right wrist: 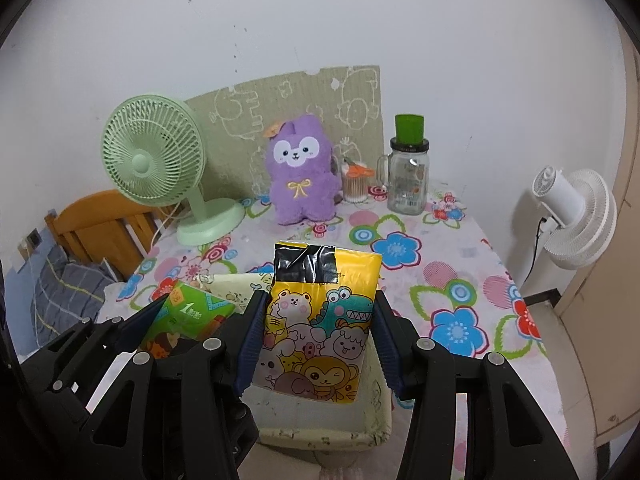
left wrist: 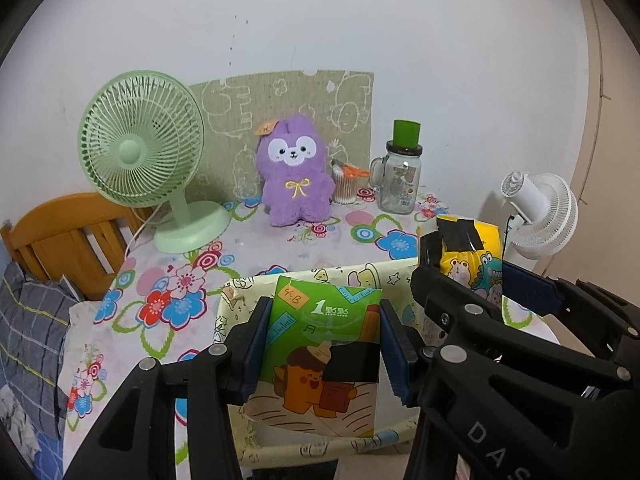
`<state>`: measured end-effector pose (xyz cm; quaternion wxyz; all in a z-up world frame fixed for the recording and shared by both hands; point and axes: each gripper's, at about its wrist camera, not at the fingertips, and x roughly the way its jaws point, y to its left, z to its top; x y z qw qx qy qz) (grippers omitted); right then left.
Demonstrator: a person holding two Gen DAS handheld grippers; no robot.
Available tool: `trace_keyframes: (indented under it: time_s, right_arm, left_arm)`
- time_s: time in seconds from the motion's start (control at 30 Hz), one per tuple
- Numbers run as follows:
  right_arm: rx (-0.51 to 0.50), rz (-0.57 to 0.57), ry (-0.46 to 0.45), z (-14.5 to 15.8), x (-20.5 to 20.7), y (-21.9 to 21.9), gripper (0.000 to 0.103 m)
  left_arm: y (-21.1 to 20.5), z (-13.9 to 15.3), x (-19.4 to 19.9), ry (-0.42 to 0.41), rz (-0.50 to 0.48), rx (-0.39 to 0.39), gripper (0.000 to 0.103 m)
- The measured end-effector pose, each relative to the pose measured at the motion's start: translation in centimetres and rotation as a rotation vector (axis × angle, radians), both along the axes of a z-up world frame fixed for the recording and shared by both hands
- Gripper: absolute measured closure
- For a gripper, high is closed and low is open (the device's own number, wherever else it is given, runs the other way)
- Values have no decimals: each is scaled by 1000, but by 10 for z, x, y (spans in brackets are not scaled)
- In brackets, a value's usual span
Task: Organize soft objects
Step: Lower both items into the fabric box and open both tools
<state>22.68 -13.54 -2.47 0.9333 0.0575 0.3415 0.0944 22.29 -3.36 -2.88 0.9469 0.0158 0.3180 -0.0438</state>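
The left gripper (left wrist: 324, 344) is clamped on a green tissue pack (left wrist: 324, 356), its blue pads pressed against both sides of the pack, holding it upright just above the cream storage box (left wrist: 236, 308) with cartoon prints. Just to the right of that pack, the right gripper (right wrist: 318, 340) is clamped the same way on a yellow tissue pack (right wrist: 320, 320) printed with cartoon animals and patched with black tape at its top; it too hangs upright over the box. The box sits at the near edge of a table with a floral tablecloth (right wrist: 460, 280). Behind the box, against the wall, sits a purple plush toy (left wrist: 294, 176). Left of the plush stands a green desk fan (left wrist: 140, 148); right of the plush are a cotton swab container (left wrist: 346, 186) and a glass jar (left wrist: 400, 180) with a green cup on top. Further right, off the table, is a white fan (right wrist: 572, 220)
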Motion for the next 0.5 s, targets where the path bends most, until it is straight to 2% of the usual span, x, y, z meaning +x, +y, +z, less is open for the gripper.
trace_keyframes:
  time_s: [0.5]
  right_arm:
    - [-18,0,87,-30,36,8,48]
  left_arm:
    - [6,-31,38,106,2,-49,46]
